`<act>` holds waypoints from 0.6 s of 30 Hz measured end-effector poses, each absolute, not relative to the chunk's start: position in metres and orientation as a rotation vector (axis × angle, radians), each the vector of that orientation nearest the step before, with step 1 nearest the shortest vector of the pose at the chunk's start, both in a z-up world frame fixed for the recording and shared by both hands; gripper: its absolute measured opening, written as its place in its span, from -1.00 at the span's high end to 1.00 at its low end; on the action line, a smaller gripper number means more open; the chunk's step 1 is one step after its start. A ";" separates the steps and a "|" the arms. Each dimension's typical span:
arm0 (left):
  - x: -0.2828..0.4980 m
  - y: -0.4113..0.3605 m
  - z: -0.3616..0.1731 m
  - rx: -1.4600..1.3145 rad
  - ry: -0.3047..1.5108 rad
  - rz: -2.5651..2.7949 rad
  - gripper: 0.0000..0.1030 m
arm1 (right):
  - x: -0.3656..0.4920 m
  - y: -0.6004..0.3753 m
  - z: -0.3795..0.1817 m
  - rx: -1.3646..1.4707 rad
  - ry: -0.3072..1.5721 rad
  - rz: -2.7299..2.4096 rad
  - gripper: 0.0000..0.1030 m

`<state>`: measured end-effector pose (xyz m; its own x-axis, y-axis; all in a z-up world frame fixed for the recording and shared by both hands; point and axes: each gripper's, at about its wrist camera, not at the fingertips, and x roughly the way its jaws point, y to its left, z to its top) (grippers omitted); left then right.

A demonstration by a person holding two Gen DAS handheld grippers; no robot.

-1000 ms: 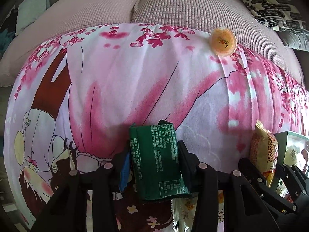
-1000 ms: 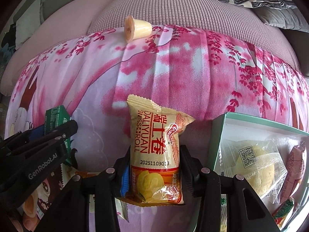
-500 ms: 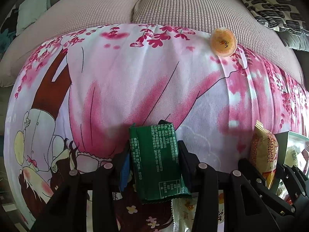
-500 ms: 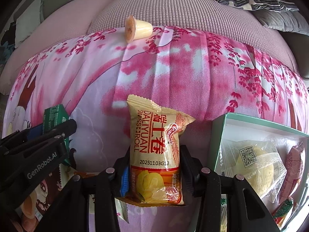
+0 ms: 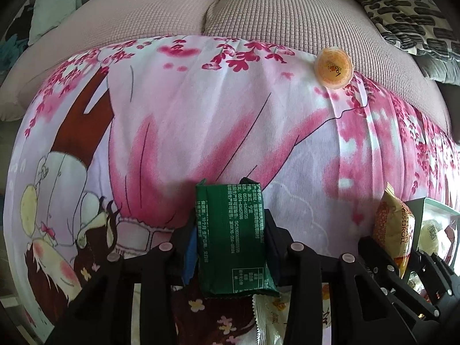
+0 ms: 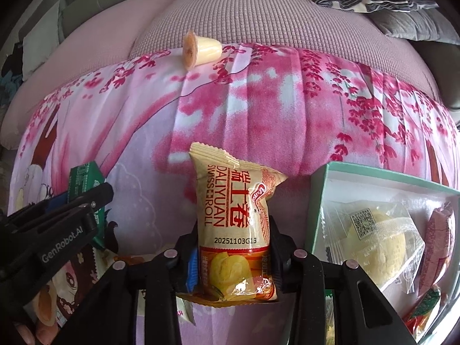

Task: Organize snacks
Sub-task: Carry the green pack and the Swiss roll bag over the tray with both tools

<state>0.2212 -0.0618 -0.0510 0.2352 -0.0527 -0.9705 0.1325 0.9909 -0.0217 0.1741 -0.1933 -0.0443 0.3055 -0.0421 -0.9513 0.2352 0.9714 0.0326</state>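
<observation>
Roll pack is pinched low in your right gripper, upright, just left of the box. Jaws just closed tighter on it. It's light, puffy and crushable with slick film: hold the lower body, don't squeeze harder. It reads "DALIYUAN SWISS ROLL", code 20251103G13. Your left gripper just clamped tighter mid-body on the green pack: flat and firmer, small white print I can't read. Jelly cup lies far back on the cloth. Left gripper body says "GenRobot.AI".

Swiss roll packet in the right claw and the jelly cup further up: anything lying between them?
Nothing: in the right wrist view only bare pink floral cloth separates the yellow Swiss roll packet from the small orange-lidded jelly cup.
</observation>
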 end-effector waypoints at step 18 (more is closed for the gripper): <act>0.160 -0.019 -0.009 -0.170 1.192 -0.109 0.20 | 0.101 -0.204 -0.008 0.379 1.038 -0.196 0.23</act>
